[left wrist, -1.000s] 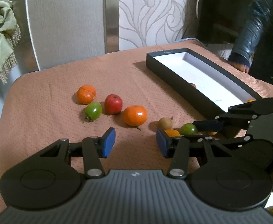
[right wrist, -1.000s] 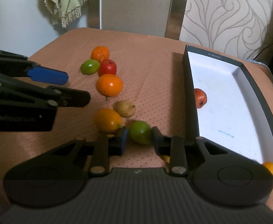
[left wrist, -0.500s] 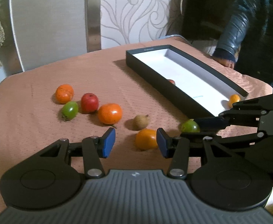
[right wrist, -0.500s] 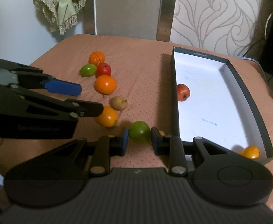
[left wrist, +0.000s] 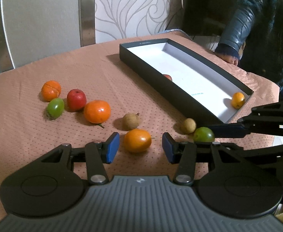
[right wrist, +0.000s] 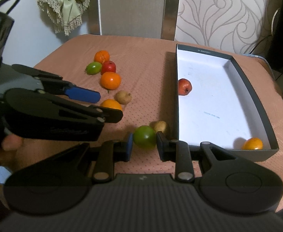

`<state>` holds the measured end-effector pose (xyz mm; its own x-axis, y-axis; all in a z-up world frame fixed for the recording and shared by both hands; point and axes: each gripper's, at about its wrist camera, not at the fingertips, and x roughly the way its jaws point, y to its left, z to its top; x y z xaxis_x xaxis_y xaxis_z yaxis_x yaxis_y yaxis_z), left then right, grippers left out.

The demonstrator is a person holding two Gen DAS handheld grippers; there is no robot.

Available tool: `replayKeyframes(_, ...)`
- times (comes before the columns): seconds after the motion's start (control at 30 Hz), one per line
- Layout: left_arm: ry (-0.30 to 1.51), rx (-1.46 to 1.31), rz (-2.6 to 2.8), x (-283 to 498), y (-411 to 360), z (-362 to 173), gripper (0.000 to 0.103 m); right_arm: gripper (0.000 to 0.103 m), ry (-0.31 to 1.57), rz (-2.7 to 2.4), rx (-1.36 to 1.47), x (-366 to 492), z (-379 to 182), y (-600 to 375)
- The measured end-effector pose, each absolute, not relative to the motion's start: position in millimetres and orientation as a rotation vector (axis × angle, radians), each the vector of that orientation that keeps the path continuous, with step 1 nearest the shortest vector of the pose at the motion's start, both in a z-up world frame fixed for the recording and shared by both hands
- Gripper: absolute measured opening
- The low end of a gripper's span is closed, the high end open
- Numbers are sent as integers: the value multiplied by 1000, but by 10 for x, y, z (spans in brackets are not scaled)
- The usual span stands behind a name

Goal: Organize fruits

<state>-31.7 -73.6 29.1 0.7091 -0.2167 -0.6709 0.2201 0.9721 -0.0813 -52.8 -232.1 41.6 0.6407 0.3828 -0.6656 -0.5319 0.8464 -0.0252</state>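
right tool (right wrist: 144,147): tilted down, clamped on green fruit (right wrist: 144,139)
left tool (left wrist: 140,147): tilted down, jaws apart, straddling orange fruit (left wrist: 137,140)

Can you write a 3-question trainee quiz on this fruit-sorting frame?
1. True or false: the right gripper is shut on the green fruit.
2. How many fruits lie inside the box?
3. Which fruit sits between the left gripper's open fingers: A) red fruit, B) orange oval fruit, C) brown fruit?

Key: 1 true. 2 two: a red fruit and a small orange fruit. 3 B, the orange oval fruit, untouched.
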Motion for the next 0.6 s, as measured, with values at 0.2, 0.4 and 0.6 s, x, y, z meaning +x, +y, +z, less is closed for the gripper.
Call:
replayKeyframes(0.2,760,-4,-230,-262,-729,239,55,30,696,522,-219,-549,426,-2363)
replayKeyframes(0.4,772,-11,-221,-224,-709,202,51,29,696,512,-207,-553,428,-2383)
replayKeyframes(0.6,778,-11,-229,-216,-709,189,48,29,695,514,-206,-561,425,-2383)
